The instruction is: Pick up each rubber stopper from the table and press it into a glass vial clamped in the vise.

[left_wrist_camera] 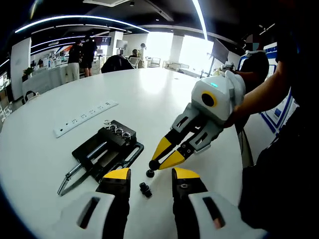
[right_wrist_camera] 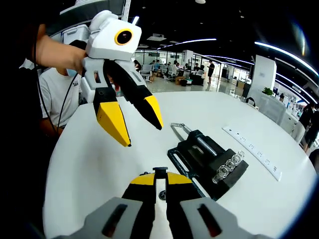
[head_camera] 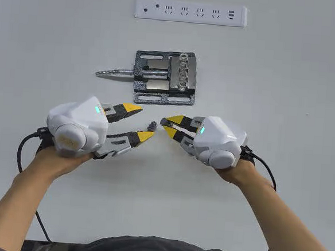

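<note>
Right gripper (head_camera: 172,126): clenched, with a small black stopper (left_wrist_camera: 149,173) pinched at the very tips. That's my read from the left gripper view. In the right gripper view there's a dark bit between my nearly closed jaws.

Left gripper (head_camera: 139,122): released, jaws spread, holding nothing. A loose stopper (left_wrist_camera: 145,189) sits on the table (head_camera: 272,110) between its jaws, just beside the right gripper's tips.

The vise (head_camera: 151,74) is further up the table, apart from both grippers. A row of glass vials (head_camera: 184,72) is clamped upright at its right end, and they look unplugged.

Risks as I see them:
- The tip-only pinch on round rubber is weak. It could squirt out on the way over or when I start pressing.
- I can't tell which end of the held stopper faces down. If it's the wrong end or cocked, it won't seat.
- The vials are glass and packed side by side. Off-axis force could chip a rim or lever one in the clamp, and my jaws could clip a neighbour.
- The two grippers are nose to nose. A bump here could flick the loose stopper away or knock the held one free.
- The loose stopper is small and may roll if nudged.
</note>
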Available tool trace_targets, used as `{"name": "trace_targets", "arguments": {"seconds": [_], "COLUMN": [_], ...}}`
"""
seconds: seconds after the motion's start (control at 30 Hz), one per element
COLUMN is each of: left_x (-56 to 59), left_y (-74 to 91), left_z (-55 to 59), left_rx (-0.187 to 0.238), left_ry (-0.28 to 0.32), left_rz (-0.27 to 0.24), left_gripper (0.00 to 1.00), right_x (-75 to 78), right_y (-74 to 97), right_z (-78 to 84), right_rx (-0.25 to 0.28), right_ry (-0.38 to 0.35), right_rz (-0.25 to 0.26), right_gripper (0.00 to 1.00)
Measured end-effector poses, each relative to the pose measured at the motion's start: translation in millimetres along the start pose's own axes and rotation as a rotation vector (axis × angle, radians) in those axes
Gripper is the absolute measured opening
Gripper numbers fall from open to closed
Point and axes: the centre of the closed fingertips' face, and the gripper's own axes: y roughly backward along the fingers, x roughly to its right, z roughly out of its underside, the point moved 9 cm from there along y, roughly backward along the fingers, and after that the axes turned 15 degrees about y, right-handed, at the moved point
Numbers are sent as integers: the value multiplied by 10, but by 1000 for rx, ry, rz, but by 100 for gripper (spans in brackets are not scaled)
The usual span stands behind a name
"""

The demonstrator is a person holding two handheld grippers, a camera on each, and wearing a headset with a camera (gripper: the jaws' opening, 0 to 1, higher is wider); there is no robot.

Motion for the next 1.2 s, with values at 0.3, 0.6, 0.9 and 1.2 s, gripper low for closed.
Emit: {"name": "trace_targets", "arguments": {"seconds": [0.3, 0.6, 0.9, 1.2], "left_x": [25, 13, -32, -42], "left_y": [-31, -53, -66, -73], "left_z": [-130, -191, -295, -367], "left_rx": [-43, -90, -134, -141], "left_ry": [-1, 18, 76, 153], "left_rz": [30, 76, 137, 198], "left_gripper": [27, 23, 22, 19], "right_x": [43, 63, 74, 86], "right_y": [78, 121, 131, 158], "right_z": [-94, -162, -260, -320], "right_rx": [37, 63, 85, 94], "right_ry": [33, 102, 154, 204], "right_rz": [32, 43, 43, 53], "right_gripper": [5, 5, 5, 5]}}
